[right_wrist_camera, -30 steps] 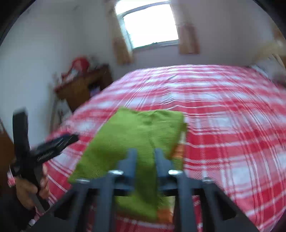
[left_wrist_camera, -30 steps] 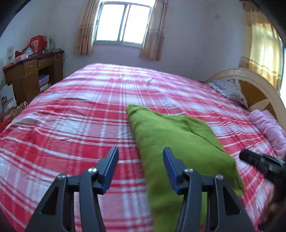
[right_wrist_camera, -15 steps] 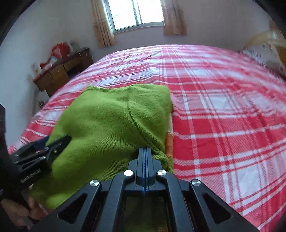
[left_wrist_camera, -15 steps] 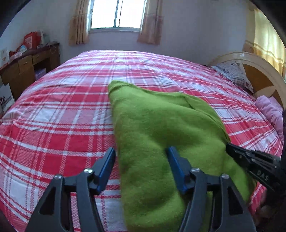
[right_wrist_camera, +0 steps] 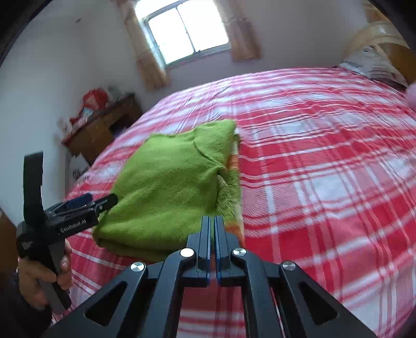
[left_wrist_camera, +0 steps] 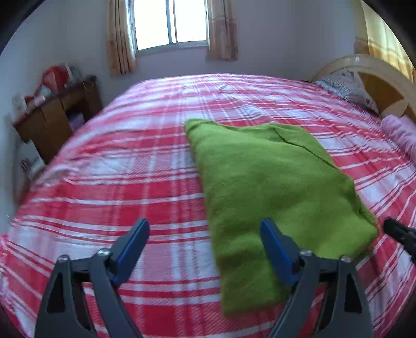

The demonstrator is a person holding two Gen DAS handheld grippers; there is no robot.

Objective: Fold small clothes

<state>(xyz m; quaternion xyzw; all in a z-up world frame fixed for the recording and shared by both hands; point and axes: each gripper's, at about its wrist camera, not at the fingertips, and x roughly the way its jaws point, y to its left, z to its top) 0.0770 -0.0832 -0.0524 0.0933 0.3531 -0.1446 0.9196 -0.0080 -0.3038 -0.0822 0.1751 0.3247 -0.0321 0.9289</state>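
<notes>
The left tool [left_wrist_camera: 204,247] hovers wide open and empty over the near left edge of the folded green garment [left_wrist_camera: 273,182] on the bed [left_wrist_camera: 130,182]; the right tool [right_wrist_camera: 213,234], fingers together, grips nothing, having drawn back off the cloth since half a second ago

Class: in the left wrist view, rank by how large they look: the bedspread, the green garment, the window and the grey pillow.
1. bedspread
2. green garment
3. window
4. grey pillow

The window and pillow lie far from the camera, so their true sizes may rank differently.
</notes>
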